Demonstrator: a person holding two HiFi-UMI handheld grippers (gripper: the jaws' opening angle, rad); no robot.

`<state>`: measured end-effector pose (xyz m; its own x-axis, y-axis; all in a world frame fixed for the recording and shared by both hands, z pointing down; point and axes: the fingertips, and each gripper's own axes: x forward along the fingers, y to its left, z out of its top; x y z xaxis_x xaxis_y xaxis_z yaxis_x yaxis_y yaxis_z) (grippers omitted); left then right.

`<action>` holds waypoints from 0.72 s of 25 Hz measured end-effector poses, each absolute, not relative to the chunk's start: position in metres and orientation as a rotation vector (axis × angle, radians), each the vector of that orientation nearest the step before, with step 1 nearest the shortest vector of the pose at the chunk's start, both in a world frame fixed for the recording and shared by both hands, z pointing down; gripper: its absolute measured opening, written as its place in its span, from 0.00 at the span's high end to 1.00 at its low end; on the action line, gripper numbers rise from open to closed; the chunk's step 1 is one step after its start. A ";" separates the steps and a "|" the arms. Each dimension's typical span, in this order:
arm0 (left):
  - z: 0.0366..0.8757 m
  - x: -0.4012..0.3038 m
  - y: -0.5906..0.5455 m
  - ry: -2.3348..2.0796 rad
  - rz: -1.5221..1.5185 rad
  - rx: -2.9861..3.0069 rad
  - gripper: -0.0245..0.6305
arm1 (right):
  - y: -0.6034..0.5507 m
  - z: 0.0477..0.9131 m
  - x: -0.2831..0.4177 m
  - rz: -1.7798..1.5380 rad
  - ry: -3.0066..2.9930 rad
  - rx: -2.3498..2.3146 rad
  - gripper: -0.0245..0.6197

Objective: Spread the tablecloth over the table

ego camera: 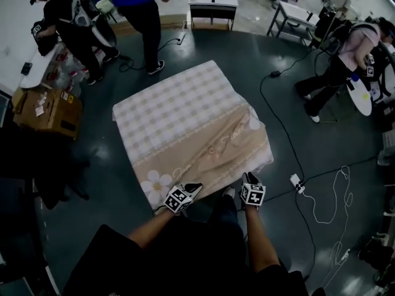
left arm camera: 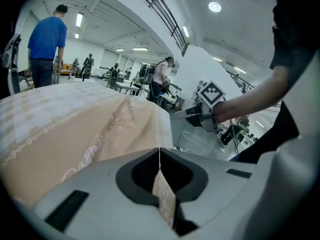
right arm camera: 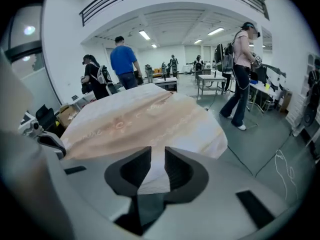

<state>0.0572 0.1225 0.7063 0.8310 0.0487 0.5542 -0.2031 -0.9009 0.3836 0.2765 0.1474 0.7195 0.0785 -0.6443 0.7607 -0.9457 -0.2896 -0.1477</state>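
Tablecloth (ego camera: 191,128) edge pinched in left hand-held gripper (ego camera: 194,189); right hand-held gripper (ego camera: 249,178) jaws apart; forearms outstretched.

A cardboard box (ego camera: 49,110) and white power strip (ego camera: 297,183) lie well apart.

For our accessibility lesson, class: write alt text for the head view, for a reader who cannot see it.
Seen from above, a checked and beige flowered tablecloth lies spread out; the person's left gripper and right gripper are at its near edge. Other people stand around, and a cardboard box sits at left.
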 end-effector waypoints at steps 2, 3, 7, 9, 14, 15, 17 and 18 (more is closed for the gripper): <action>0.710 0.085 0.115 -0.209 0.791 2.565 0.93 | 0.132 0.721 0.312 1.018 -1.583 1.949 0.79; 0.712 0.098 0.112 -0.259 0.789 2.551 0.93 | 0.124 0.722 0.330 1.004 -1.586 1.937 0.77; 0.720 0.142 0.110 -0.370 0.813 2.509 0.93 | 0.098 0.735 0.392 1.010 -1.592 1.878 0.74; 0.723 0.157 0.112 -0.394 0.823 2.495 0.93 | 0.087 0.743 0.409 1.012 -1.590 1.819 0.71; 0.725 0.165 0.104 -0.504 0.784 2.428 0.93 | 0.080 0.771 0.408 0.969 -1.595 1.641 0.78; 0.725 0.166 0.102 -0.515 0.781 2.424 0.93 | 0.086 0.769 0.408 0.948 -1.586 1.624 0.94; 0.724 0.167 0.103 -0.515 0.791 2.431 0.93 | 0.109 0.767 0.412 0.944 -1.564 1.622 0.94; 0.723 0.168 0.104 -0.508 0.802 2.439 0.93 | 0.127 0.769 0.417 0.968 -1.549 1.641 0.94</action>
<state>0.1684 0.1039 0.7234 0.7544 -0.1839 0.6301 -0.4907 -0.7955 0.3554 0.4173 0.1266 0.7692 0.0184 -0.4980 0.8670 -0.9975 -0.0680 -0.0179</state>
